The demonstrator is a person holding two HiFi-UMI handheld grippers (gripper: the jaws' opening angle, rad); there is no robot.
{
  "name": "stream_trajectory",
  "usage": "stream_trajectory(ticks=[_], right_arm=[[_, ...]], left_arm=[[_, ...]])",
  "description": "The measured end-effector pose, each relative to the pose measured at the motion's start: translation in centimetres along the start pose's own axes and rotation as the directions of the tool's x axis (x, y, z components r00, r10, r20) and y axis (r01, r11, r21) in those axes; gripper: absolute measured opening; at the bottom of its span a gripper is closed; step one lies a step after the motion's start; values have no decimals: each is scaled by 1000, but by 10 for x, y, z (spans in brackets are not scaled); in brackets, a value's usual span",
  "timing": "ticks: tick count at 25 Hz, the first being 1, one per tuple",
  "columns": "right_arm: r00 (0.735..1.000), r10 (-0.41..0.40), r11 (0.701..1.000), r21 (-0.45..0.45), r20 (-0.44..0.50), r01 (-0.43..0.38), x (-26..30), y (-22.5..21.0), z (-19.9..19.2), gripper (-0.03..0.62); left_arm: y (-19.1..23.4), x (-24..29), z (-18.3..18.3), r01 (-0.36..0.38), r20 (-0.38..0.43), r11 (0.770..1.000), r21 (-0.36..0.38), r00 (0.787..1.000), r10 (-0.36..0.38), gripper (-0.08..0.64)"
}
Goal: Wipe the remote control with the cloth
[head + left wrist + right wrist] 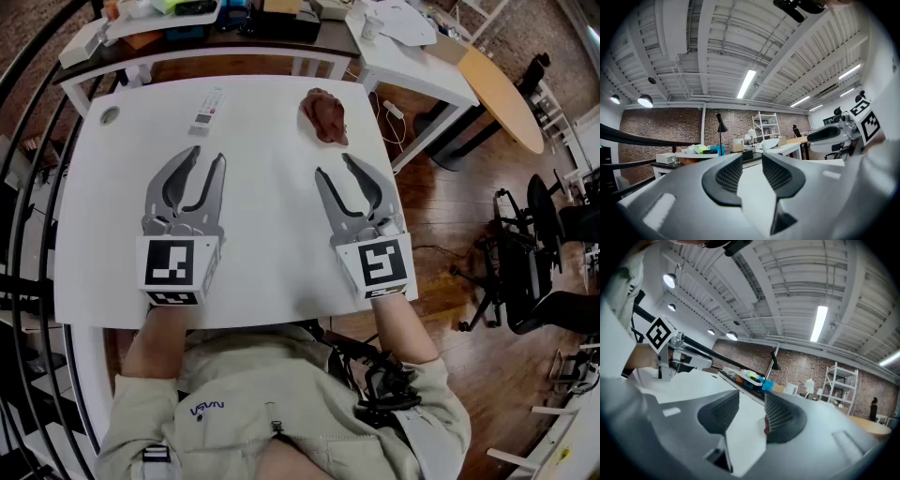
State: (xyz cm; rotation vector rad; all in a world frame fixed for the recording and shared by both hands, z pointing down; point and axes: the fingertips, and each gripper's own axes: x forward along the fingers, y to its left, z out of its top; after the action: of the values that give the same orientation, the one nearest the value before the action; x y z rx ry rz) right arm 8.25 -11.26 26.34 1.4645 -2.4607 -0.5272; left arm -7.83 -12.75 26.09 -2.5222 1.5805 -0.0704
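A white remote control (207, 110) lies near the far edge of the white table (262, 244), left of centre. A crumpled reddish-brown cloth (323, 114) lies at the far right of the table. My left gripper (208, 156) rests on the table's near left part, below the remote, jaws a little apart with nothing between them (751, 164). My right gripper (335, 165) rests on the near right part, just short of the cloth, open and empty (752, 401). A sliver of the cloth (766, 427) shows beside its right finger.
A dark desk (216, 37) with boxes and clutter stands beyond the table. A white table (412, 56) and a wooden round top (506, 94) stand at the far right, chairs (534, 262) on the floor to the right. A small round disc (110, 115) sits at the table's far left.
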Motion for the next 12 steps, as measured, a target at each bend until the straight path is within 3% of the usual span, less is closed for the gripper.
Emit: stream_trajectory(ticks=[4, 7, 12], right_arm=[[1000, -14, 1000, -9, -15, 14, 26, -35, 0, 202], [998, -22, 1000, -10, -63, 22, 54, -59, -9, 237], [985, 10, 1000, 11, -171, -8, 102, -86, -39, 305]], left_arm=[[20, 34, 4, 11, -35, 1000, 6, 999, -11, 203], [33, 65, -8, 40, -113, 999, -9, 993, -41, 293], [57, 110, -37, 54, -238, 997, -55, 969, -65, 353]])
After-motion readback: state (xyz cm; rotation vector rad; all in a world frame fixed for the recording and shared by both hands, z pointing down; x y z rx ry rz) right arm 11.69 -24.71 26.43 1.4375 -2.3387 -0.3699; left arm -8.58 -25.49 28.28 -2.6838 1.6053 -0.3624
